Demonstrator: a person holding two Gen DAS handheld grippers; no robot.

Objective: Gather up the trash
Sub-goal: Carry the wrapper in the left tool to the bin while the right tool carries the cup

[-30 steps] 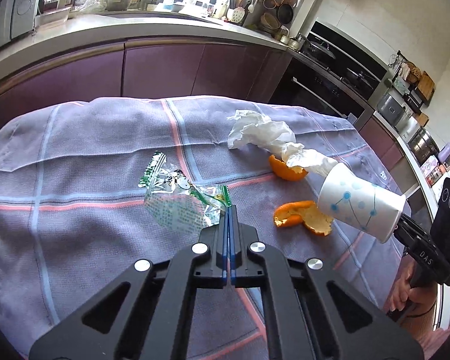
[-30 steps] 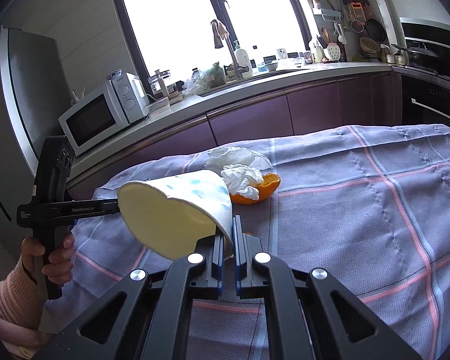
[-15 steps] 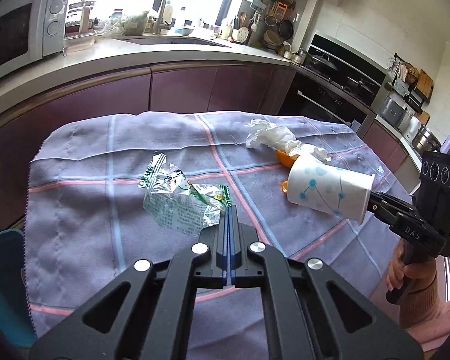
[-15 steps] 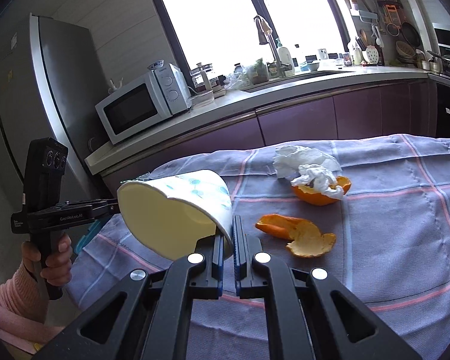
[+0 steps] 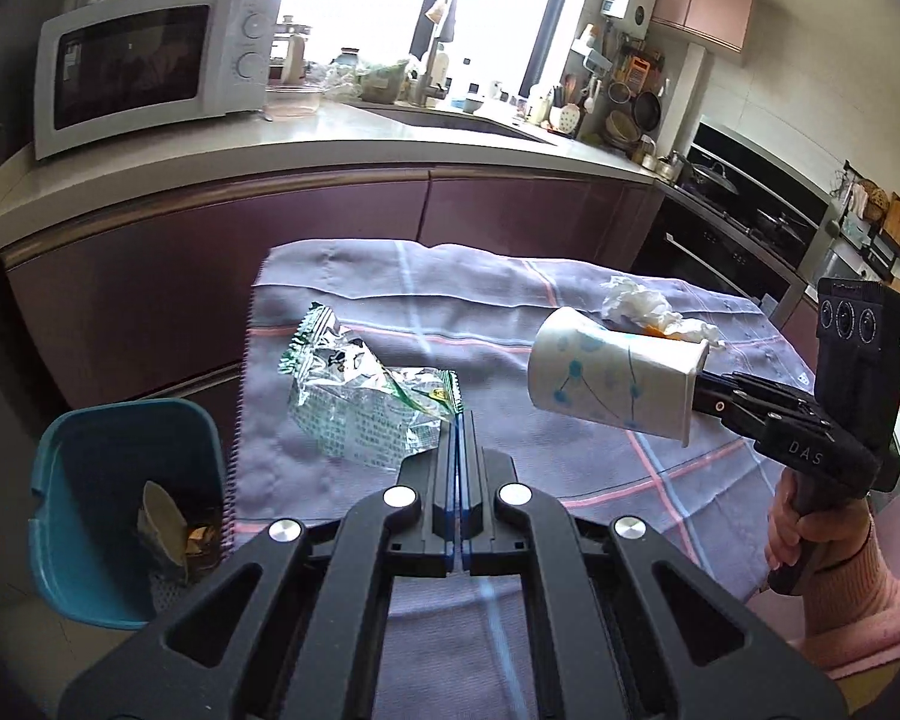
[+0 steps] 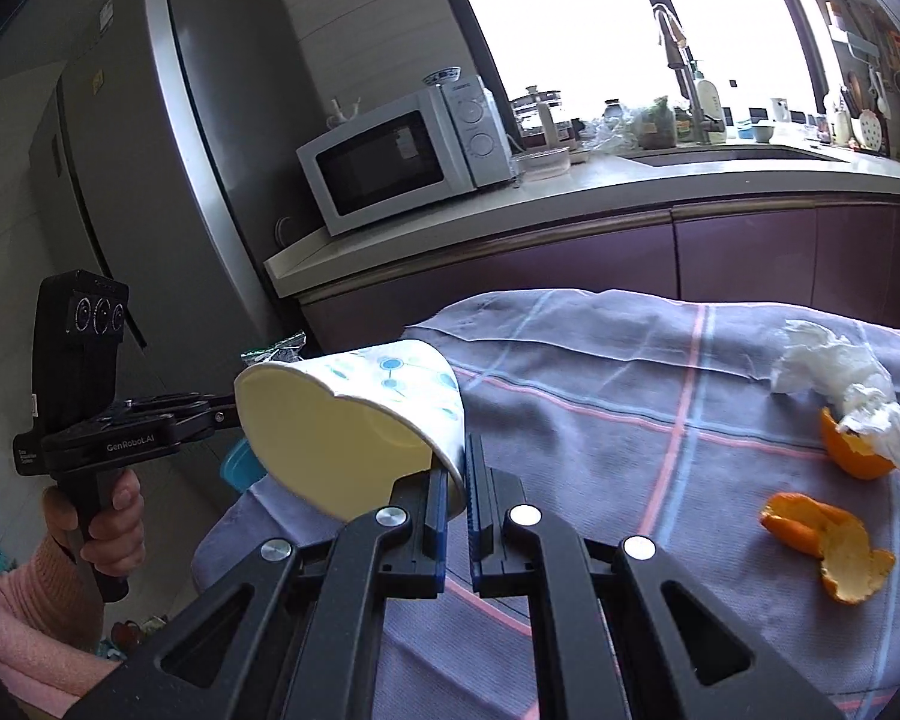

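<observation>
Your left gripper (image 5: 457,420) had its jaws pressed together on the green corner of the crinkled foil wrapper (image 5: 360,408), which hung above the plaid tablecloth (image 5: 570,468) near the table's left end. Below and to the left, off the table edge, stood the teal bin (image 5: 90,456) with some scraps already lying inside it.

Your right gripper (image 6: 465,474) was clamped narrow on the rim of the paper cup (image 6: 360,420), 1 finger inside the mouth and 1 outside. The cup lay tilted on its side in the air, its open mouth facing the right wrist camera and its base pointing toward the wrapper. In the left wrist view the same cup (image 5: 618,384) hung just right of the wrapper, apart from it.

On the cloth you had 2 pieces of orange peel (image 6: 828,546) and a crumpled white tissue (image 6: 840,384), the tissue draped over the farther peel. Your hand in a pink sleeve (image 5: 810,534) gripped the right handle.
</observation>
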